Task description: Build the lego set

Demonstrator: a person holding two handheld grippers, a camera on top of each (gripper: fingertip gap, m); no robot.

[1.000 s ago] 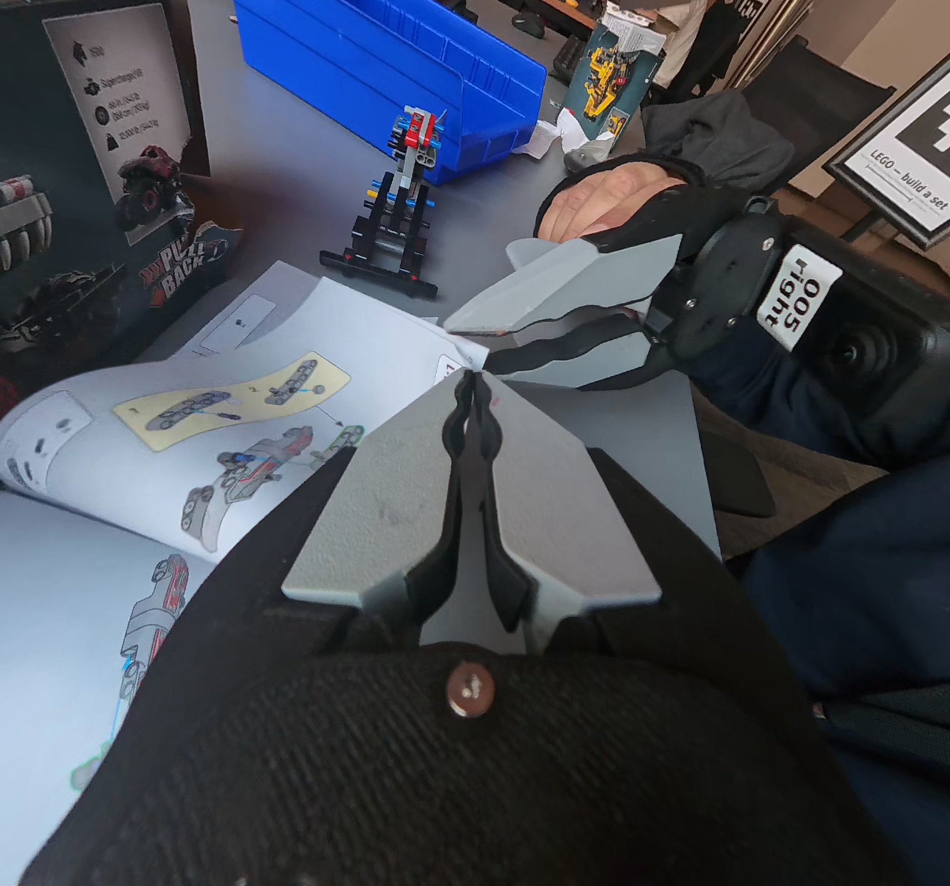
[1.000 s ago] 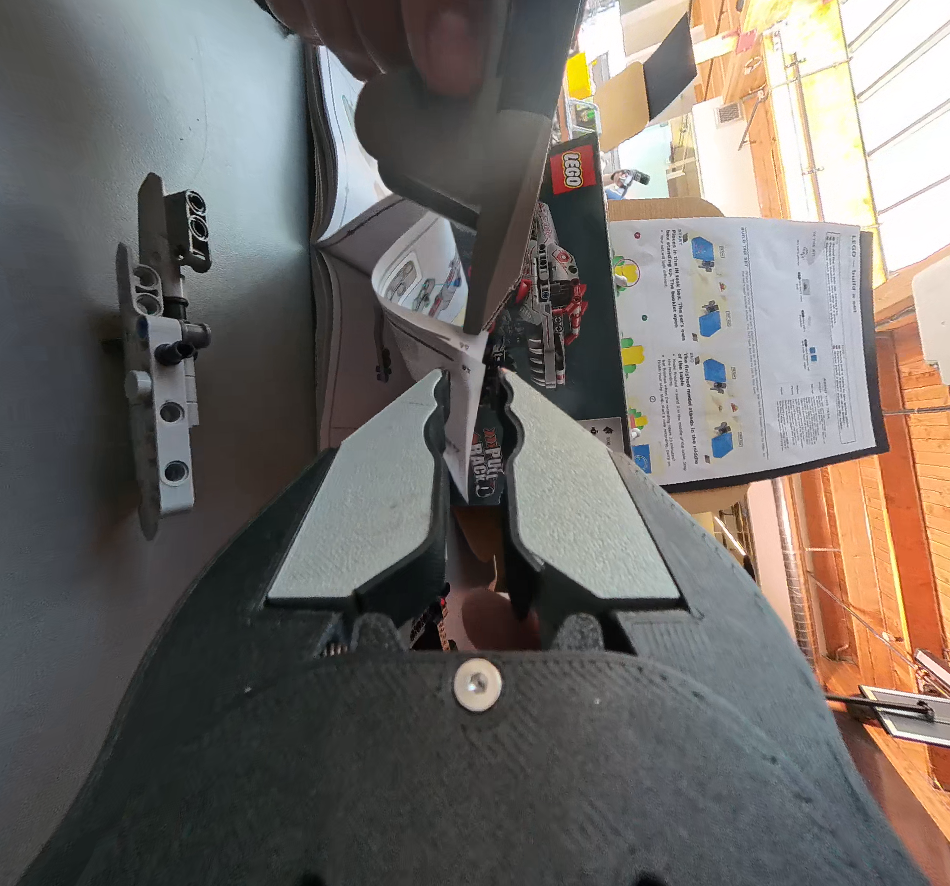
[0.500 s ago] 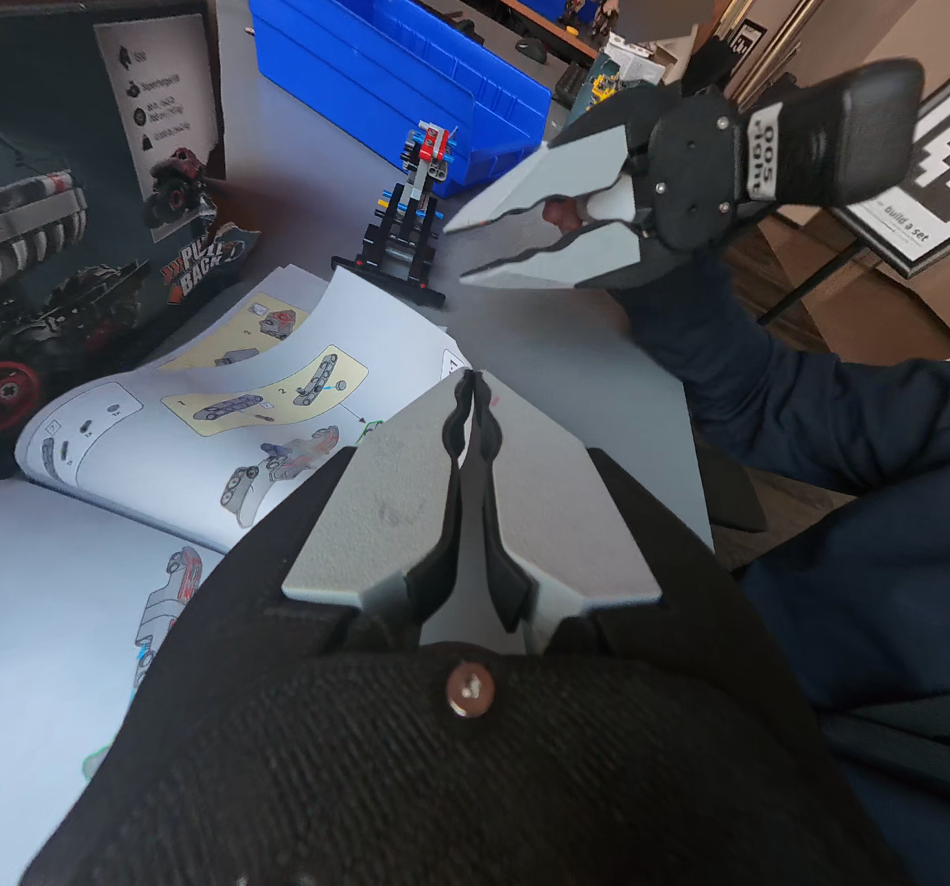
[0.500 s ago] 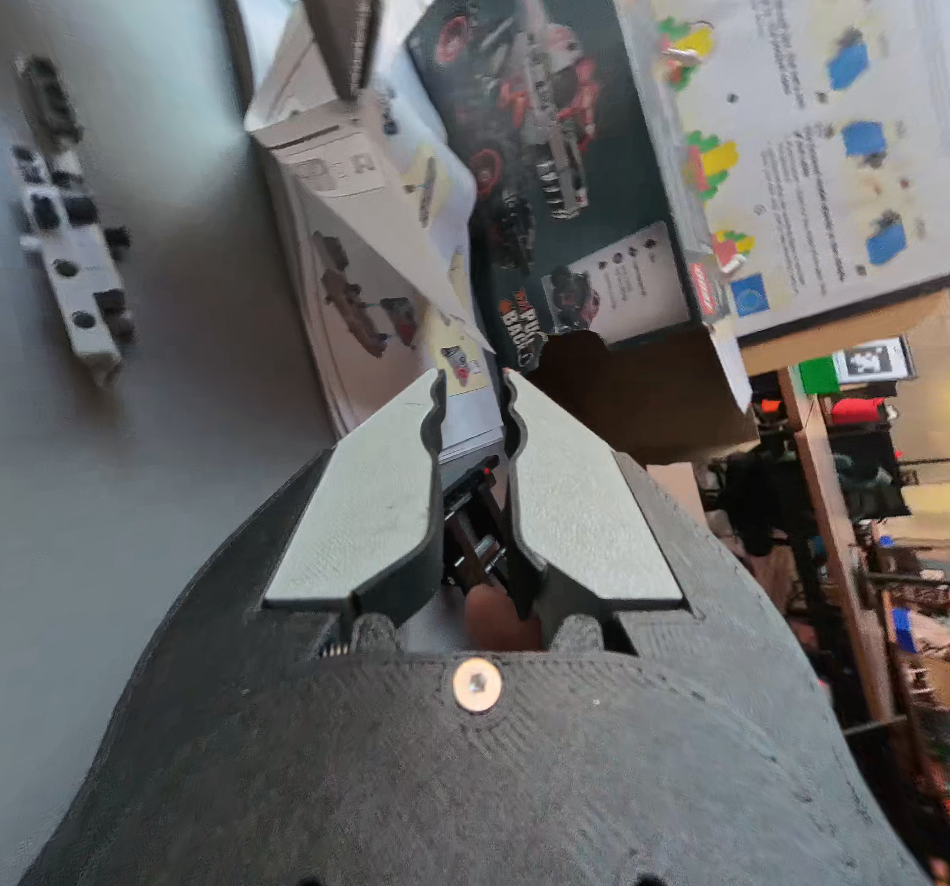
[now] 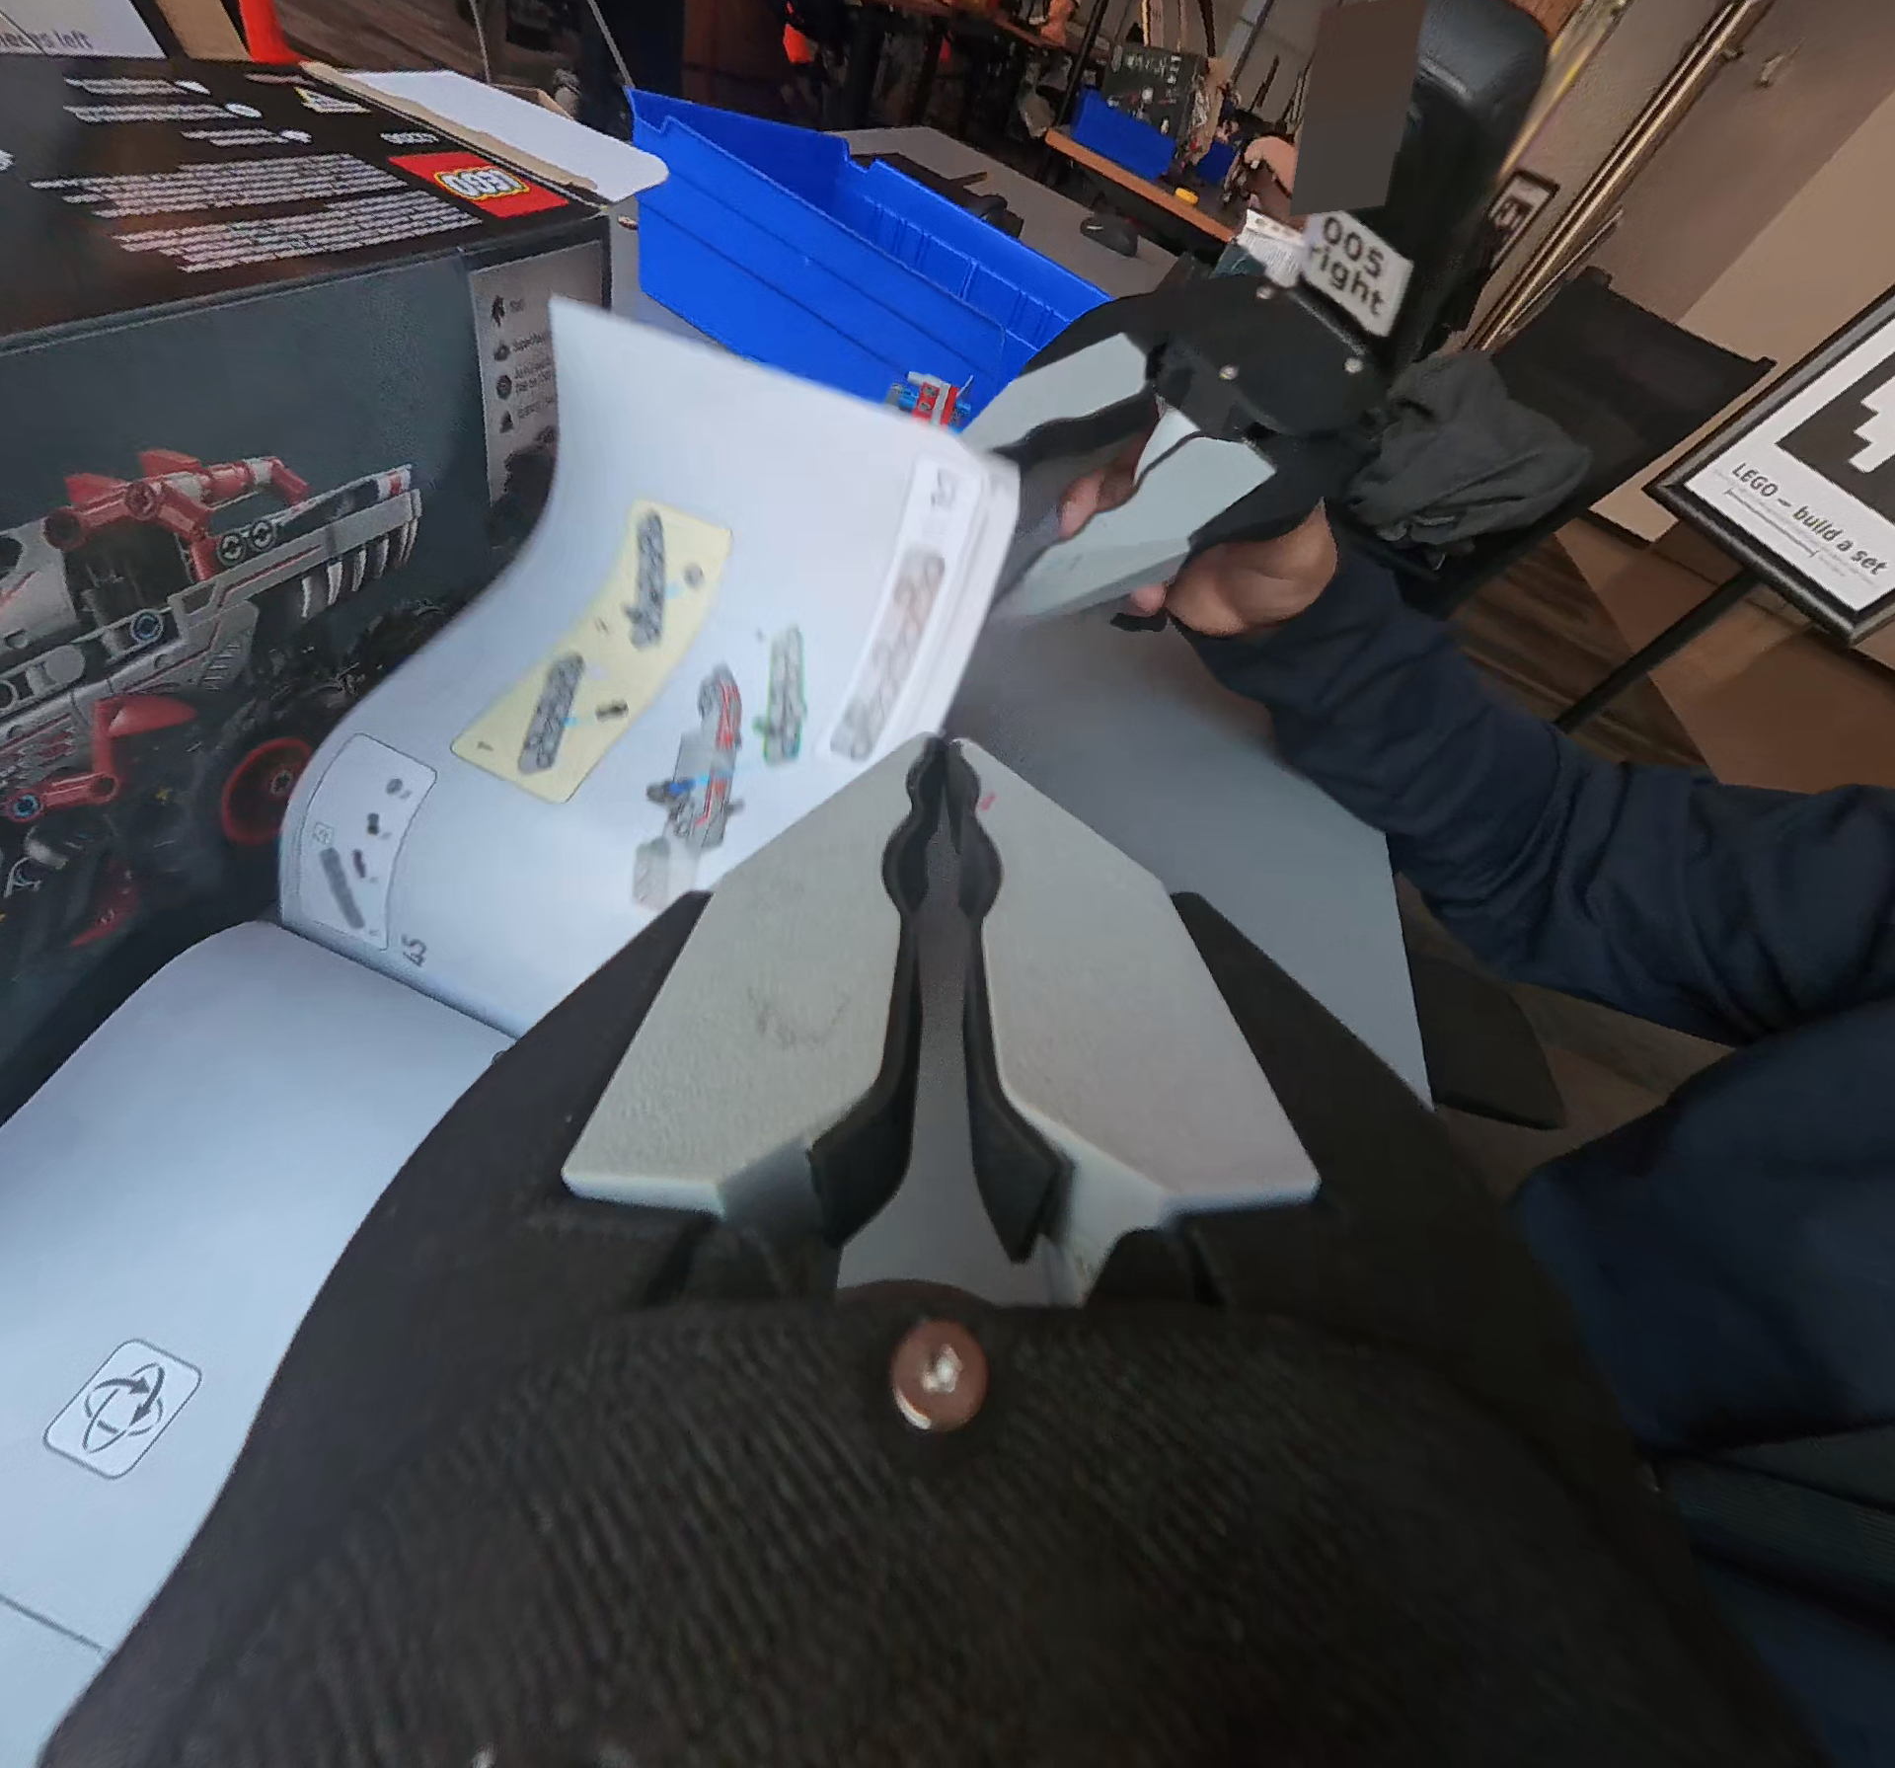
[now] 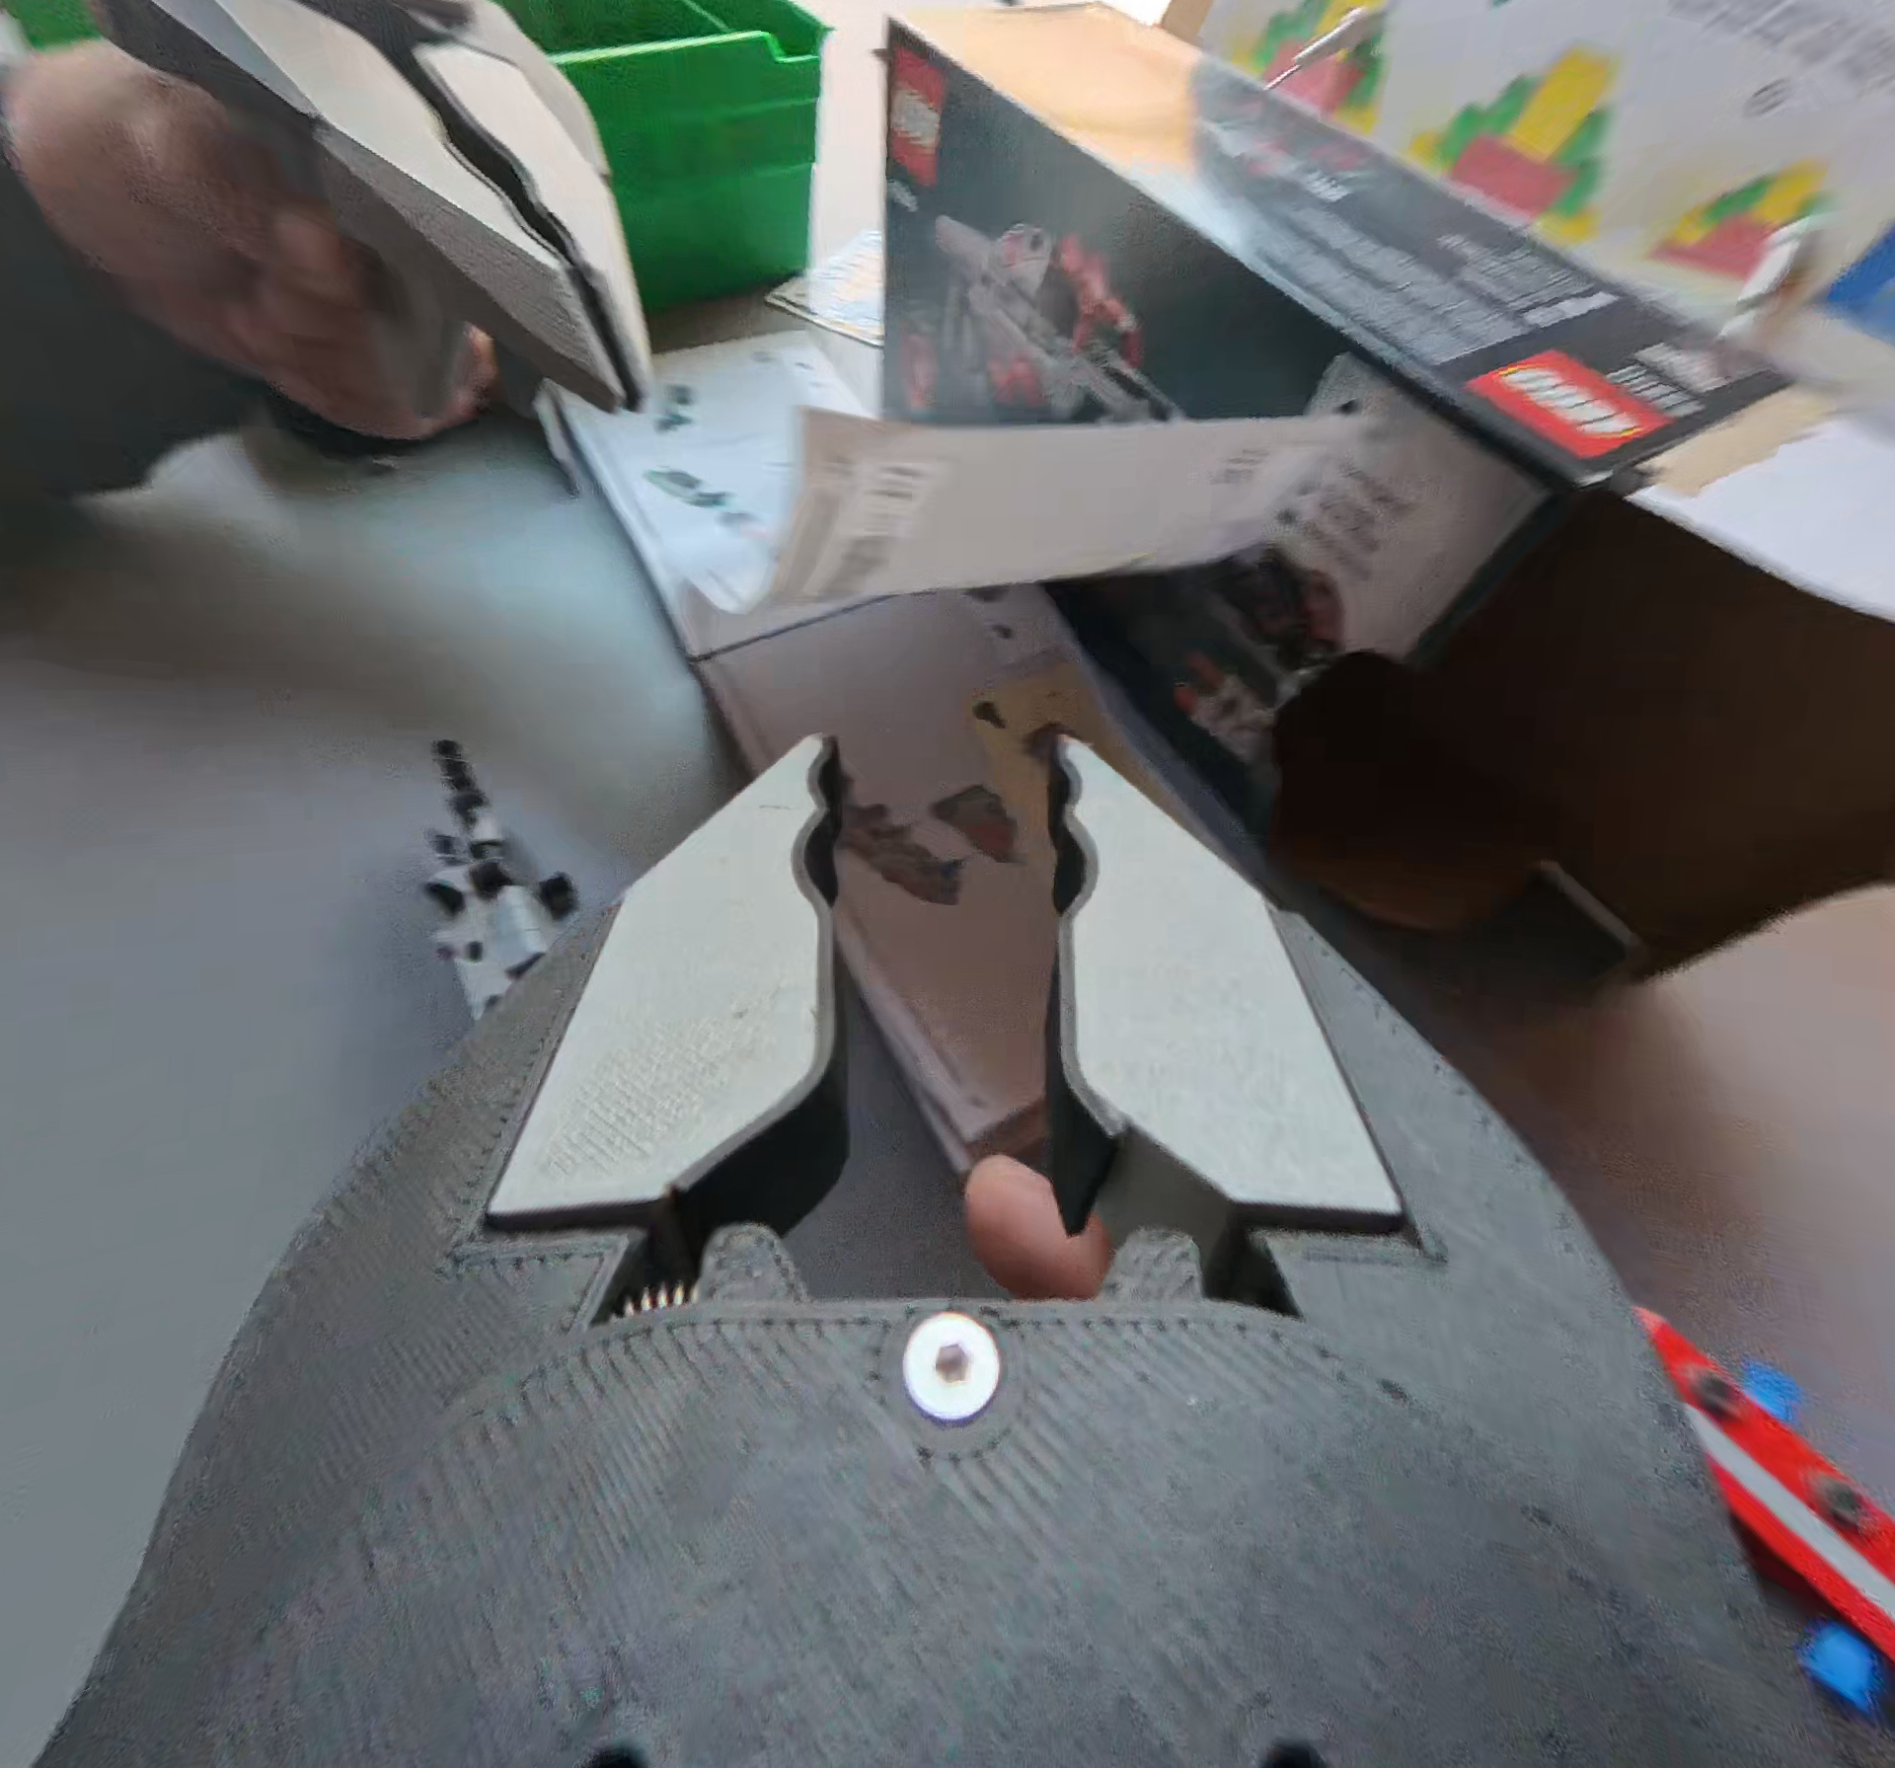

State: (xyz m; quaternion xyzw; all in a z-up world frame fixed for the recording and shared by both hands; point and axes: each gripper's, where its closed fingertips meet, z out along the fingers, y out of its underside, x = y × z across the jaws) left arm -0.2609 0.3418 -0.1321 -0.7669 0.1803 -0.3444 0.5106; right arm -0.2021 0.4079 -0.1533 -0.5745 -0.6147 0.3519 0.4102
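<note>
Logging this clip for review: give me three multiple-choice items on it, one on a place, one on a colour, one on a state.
1. Where is the blue bin?
A. On top of the set's box
B. On the table, behind the lifted page
C. On the floor

2. What colour is the bin in the right wrist view?
A. Green
B. Yellow
C. Red

3. How is the left hand-held gripper?
A. Wide open
B. Clamped on a brick
C. Shut, with nothing in it

Key: 1 B, it stands on the grey tabletop beyond the curled page. 2 A, its walls are bright green. 3 C, its fingertips meet with nothing between them.
</note>
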